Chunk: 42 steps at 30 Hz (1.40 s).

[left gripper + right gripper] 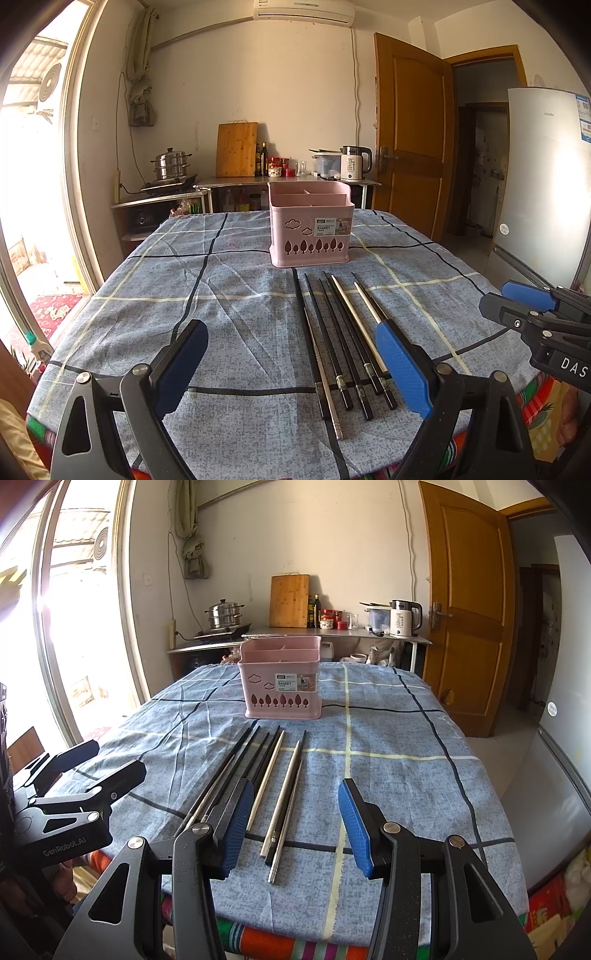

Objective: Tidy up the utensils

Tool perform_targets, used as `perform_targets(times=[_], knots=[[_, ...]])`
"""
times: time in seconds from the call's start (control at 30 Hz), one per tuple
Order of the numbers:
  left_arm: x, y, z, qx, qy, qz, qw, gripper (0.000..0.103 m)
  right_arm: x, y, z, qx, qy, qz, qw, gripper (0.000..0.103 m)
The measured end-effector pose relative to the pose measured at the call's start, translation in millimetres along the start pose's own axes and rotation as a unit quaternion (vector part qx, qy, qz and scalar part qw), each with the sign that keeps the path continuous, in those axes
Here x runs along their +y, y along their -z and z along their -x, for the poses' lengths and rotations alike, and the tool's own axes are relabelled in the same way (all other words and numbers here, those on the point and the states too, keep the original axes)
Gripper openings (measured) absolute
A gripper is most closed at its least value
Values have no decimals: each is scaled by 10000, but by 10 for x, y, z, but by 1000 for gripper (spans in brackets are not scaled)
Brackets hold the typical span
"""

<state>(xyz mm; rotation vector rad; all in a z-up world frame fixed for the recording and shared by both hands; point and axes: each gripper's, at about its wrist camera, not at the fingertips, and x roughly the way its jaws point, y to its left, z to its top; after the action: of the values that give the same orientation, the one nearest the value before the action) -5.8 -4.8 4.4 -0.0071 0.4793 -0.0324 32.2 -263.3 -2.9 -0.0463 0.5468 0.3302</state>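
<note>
The left tongs hang low over the near edge of the counter, their blue pads spread wide apart with nothing between them but cloth and the butt ends of the chopsticks. The right tongs are likewise parted and empty, hovering above the handle ends of the same bundle; from the left wrist view they show at the far right edge, from the right wrist view the left tongs sit off to the left side.

The chopsticks lie side by side on the blue checked tablecloth, roughly parallel, tips pointing away toward the basket. Most are black with patterned bands near the handles; a few are silver metal, one of which reaches closest to the near edge.

Beyond their tips, just apart from them, stands the pink basket, upright, with dividers splitting its inside into compartments and tree-shaped cutouts along its front wall. No utensil shows inside it.

Behind the counter, a steel steamer pot, a wooden cutting board and a white kettle line the far wall.
</note>
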Motion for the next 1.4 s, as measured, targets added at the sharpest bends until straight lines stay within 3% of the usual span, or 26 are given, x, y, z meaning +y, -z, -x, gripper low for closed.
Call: perform_targets(times=[1.4], knots=[[-25,28,11,28,7,-32,10000,93,22,16,-16,12,5,10,10000,49]])
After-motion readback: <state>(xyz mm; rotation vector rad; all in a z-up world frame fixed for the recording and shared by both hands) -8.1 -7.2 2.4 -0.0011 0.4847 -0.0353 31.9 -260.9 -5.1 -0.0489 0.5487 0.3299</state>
